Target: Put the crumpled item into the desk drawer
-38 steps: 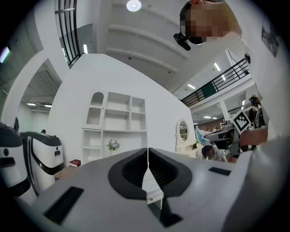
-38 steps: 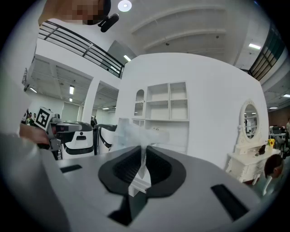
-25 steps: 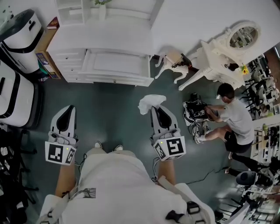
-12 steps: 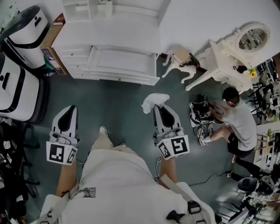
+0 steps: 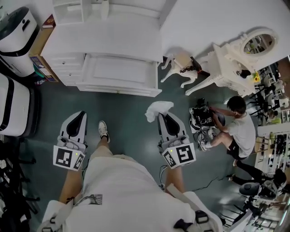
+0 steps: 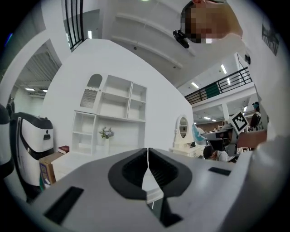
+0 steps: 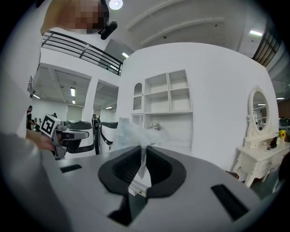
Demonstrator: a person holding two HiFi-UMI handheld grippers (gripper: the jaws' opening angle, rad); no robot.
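Observation:
A crumpled white sheet (image 5: 157, 110) sticks out of my right gripper (image 5: 163, 116), which is shut on it; in the right gripper view the crumpled sheet (image 7: 136, 131) rises blurred above the closed jaws. My left gripper (image 5: 81, 115) is held level at the left with its jaws together and nothing between them, as the left gripper view (image 6: 147, 156) shows. Ahead stands the white desk (image 5: 113, 41) with its wide front drawer (image 5: 118, 72) closed. Both grippers are a short way in front of the desk, over the dark green floor.
A white shelf unit (image 5: 81, 9) sits on the desk's back. A white machine (image 5: 16, 31) and cardboard box (image 5: 38, 50) stand left. At right are a white vanity table with an oval mirror (image 5: 235, 52), a small horse-shaped stool (image 5: 179, 65) and a person crouching (image 5: 238, 131) by cables.
Both grippers and the person carrying them have moved closer to the desk. One foot has stepped forward. The right gripper still holds the crumpled sheet.

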